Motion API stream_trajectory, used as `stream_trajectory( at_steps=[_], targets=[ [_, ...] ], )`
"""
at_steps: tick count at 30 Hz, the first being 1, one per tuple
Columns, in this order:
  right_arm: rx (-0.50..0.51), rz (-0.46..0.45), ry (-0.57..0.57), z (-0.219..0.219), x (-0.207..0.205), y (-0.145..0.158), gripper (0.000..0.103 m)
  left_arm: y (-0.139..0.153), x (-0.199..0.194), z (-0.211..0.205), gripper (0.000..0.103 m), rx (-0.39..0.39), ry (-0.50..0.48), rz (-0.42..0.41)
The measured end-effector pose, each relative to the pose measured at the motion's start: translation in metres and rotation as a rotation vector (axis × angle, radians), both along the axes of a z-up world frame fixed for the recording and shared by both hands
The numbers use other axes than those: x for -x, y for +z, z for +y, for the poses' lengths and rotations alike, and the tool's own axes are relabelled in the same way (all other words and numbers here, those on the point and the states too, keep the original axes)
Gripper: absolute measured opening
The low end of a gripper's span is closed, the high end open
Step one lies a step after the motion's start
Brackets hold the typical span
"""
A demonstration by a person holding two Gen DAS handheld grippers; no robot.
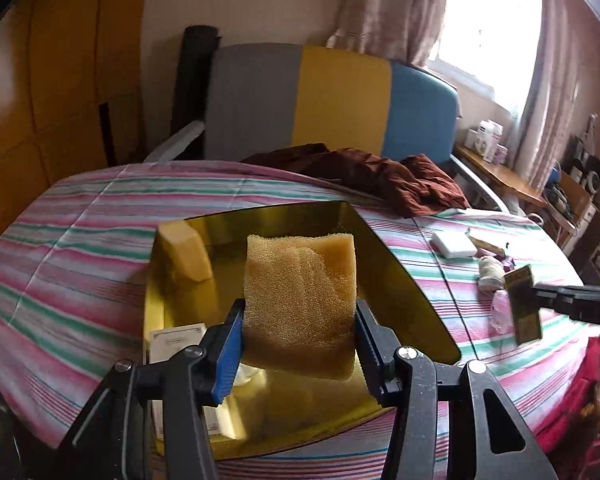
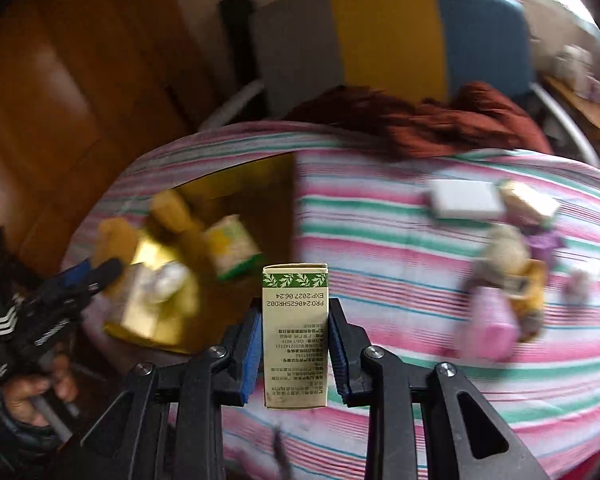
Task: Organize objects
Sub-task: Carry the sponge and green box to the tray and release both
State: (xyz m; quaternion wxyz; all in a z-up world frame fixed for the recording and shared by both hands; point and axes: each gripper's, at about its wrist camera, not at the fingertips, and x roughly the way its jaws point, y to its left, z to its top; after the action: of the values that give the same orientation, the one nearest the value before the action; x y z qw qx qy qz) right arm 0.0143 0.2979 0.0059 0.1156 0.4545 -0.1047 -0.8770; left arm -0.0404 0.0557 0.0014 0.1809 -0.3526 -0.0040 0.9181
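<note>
Both fingers clamped: left gripper (image 1: pixel 298 354) holds sponge (image 1: pixel 300 300) over gold tray (image 1: pixel 400 264), right gripper (image 2: pixel 294 354) holds carton (image 2: pixel 295 336).

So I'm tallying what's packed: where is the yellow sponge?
In the left wrist view the yellow sponge is held by the left gripper, above the gold tray on the striped bed.

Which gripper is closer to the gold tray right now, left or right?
Left. The left gripper holds the sponge directly over the gold tray; the right gripper, clamping a small box, hangs over the striped bedspread beside it.
</note>
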Motion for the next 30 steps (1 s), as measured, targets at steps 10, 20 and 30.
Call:
stream_trajectory(
  at_steps=[10, 20, 30],
  targets=[
    [0.044, -0.03, 0.175, -0.082, 0.023, -0.01, 0.029, -0.007, 0.025, -0.05, 0.052, -0.062, 0.114, -0.055],
    [0.036, -0.055, 0.231, -0.117, 0.043, -0.02, 0.029, -0.008, 0.053, -0.074, 0.052, -0.061, 0.187, -0.066],
    [0.0, -0.092, 0.229, -0.133, 0.053, -0.038, 0.043, -0.006, 0.063, -0.067, 0.086, 0.0, 0.214, -0.016]
  ],
)
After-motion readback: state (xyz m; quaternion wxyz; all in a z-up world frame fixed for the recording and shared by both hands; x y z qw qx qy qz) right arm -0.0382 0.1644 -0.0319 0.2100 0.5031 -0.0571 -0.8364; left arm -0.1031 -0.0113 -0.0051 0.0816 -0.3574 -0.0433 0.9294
